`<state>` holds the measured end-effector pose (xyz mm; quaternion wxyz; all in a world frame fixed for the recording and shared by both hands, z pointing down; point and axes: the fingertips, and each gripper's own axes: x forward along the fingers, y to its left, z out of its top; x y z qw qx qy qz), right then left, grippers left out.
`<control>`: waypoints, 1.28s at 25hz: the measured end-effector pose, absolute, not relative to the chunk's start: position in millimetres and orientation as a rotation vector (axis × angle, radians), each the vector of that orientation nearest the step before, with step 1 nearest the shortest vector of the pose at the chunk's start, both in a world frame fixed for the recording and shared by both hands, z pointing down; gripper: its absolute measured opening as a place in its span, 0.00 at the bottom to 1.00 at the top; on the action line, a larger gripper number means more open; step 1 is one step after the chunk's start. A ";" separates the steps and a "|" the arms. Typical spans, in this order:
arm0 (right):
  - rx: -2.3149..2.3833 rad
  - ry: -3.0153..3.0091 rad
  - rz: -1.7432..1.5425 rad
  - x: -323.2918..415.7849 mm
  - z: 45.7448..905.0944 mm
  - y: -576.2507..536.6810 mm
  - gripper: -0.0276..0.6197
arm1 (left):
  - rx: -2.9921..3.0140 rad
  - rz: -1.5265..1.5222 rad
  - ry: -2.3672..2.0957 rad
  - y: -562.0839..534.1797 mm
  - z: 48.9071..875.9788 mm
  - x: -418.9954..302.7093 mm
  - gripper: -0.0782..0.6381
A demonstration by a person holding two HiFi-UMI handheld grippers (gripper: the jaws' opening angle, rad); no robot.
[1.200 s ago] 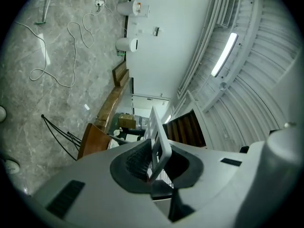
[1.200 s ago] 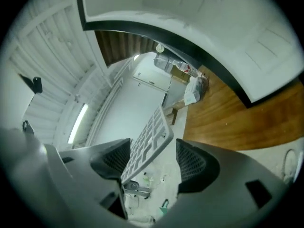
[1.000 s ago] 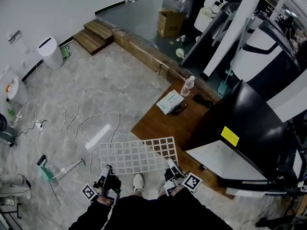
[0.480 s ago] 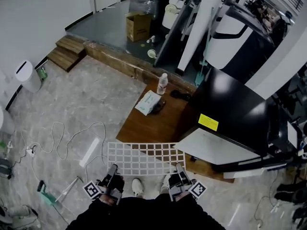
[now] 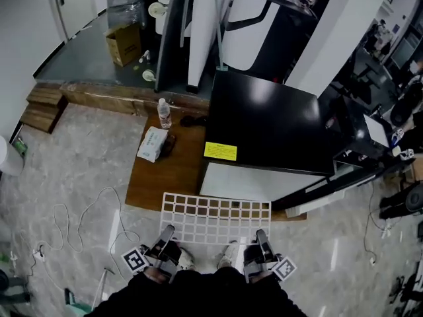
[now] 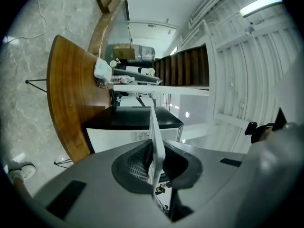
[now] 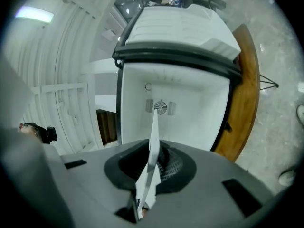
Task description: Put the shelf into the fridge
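shelf (image 5: pixel 215 218), a white wire grid, is pinched along its near edge by the left tool (image 5: pixel 165 233) and the right tool (image 5: pixel 262 235), one near each corner. both pairs of jaws have just been closing, with the thin rim clamped between them. the grid is held level, just before the open fridge (image 5: pixel 264 121). it is judged light, stiff and slippery, so a hold at both ends is favoured, lest it twist.

Clad in black, with long black sleeves (image 5: pixel 132 299) and white shoes (image 5: pixel 186 259). Fitted with a left gripper (image 5: pixel 168 230) and a right gripper (image 5: pixel 262 234), both in smooth grey shells with black ribbed pads (image 6: pixel 136 164), each bearing a cube (image 5: pixel 135 260) of black-and-white square markers.
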<state>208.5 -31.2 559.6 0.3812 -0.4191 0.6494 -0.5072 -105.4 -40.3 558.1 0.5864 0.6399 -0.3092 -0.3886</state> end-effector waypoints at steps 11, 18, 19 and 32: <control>-1.142 1.582 -1.206 331.4 538.0 -31.7 0.10 | 1.524 -0.809 -0.640 -68.5 543.8 20.3 0.16; -1.117 1.590 -1.215 356.8 529.7 -57.0 0.10 | 1.536 -0.827 -0.672 -87.6 530.6 44.5 0.16; -1.112 1.593 -1.218 358.0 528.9 -61.4 0.10 | 1.532 -0.829 -0.679 -90.0 530.3 45.4 0.16; -1.101 1.567 -1.273 355.9 533.9 -93.2 0.10 | 1.498 -0.830 -0.737 -117.6 530.1 41.4 0.15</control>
